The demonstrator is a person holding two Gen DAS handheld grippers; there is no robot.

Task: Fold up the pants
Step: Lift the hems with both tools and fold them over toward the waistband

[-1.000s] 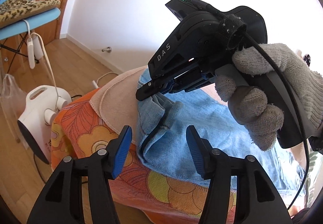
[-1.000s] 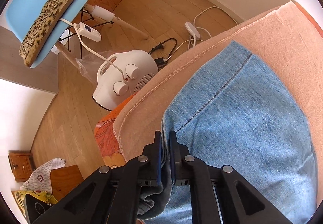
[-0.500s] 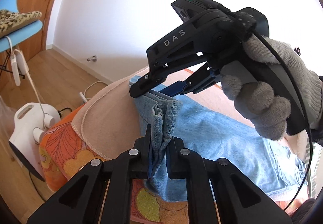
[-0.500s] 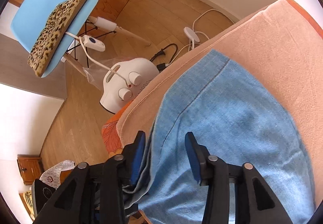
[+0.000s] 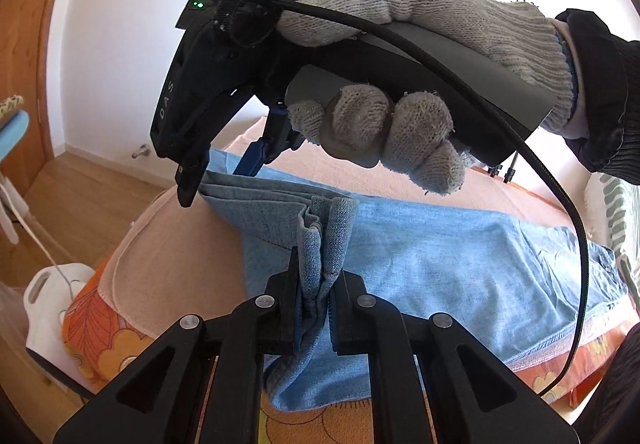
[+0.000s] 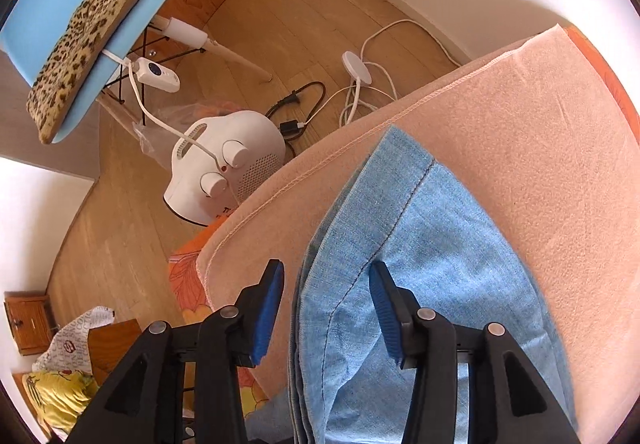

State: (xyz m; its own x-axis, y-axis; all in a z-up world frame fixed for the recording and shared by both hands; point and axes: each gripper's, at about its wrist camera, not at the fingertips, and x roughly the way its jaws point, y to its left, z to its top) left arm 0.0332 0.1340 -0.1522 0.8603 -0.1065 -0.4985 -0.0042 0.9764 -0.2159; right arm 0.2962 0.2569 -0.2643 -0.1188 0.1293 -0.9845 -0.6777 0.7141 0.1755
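Note:
Light blue denim pants [image 5: 460, 264] lie along a bed on a peach blanket [image 5: 180, 268]. My left gripper [image 5: 318, 304] is shut on a bunched hem end of the pants [image 5: 324, 240] and holds it lifted. My right gripper [image 6: 326, 308], held in a grey knit glove, is open; its blue pads [image 6: 268, 308] straddle the folded edge of the pants [image 6: 400, 284] without pinching it. In the left wrist view the right gripper [image 5: 224, 172] hovers over the far corner of the pants.
An orange flowered sheet [image 5: 96, 324] lies under the blanket. On the wooden floor stand a white fan heater [image 6: 228, 172], loose cables [image 6: 360, 92] and a blue chair with a leopard cushion [image 6: 88, 40]. A white wall runs behind the bed.
My left gripper closed on the hem end and lifted it. My right gripper let go of the pants, opened wide and rose higher above the bed.

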